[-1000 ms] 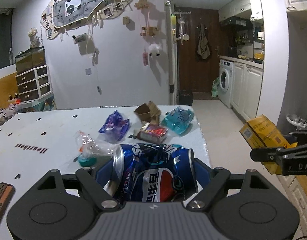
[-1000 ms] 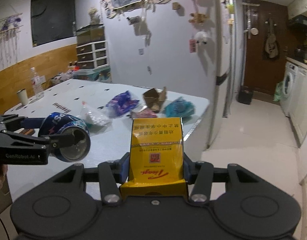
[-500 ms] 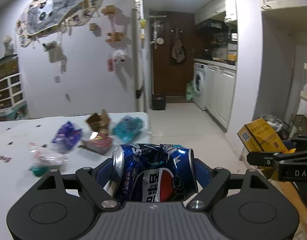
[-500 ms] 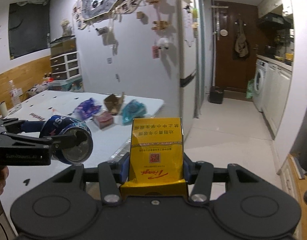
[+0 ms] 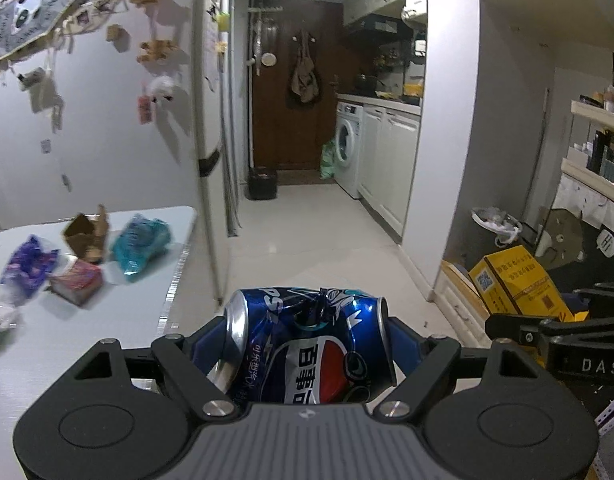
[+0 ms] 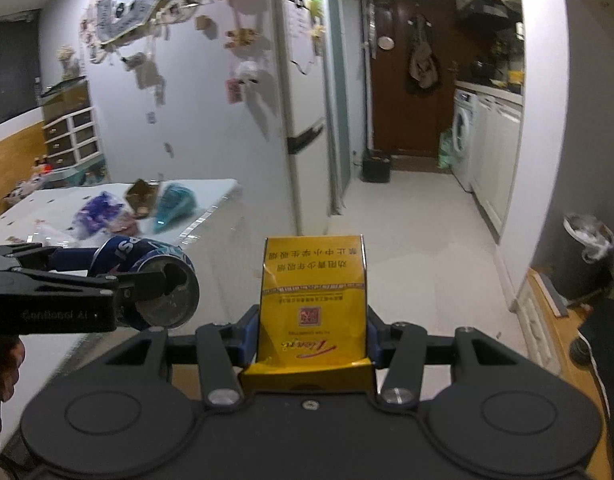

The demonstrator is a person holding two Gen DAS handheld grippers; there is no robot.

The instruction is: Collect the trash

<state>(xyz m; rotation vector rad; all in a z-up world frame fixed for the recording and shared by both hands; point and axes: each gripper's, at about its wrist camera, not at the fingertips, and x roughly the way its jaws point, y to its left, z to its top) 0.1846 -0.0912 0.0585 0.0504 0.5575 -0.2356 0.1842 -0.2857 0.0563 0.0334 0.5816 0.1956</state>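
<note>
Lying crosswise in left gripper [image 5: 307, 344]: crushed can [image 5: 307, 340].

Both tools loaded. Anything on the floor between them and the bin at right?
Nothing visible. The left tool grips the crushed Pepsi can, the right tool the yellow cigarette pack. The lined trash bin stands by the right wall, with bare white floor before it.

Both views swing right — the counter [image 5: 107, 288] and its leftover wrappers [image 5: 141, 242] slide off to the left edge, the hallway floor fills the middle now, and a lined trash bin [image 6: 587, 256] comes into view on the right.
</note>
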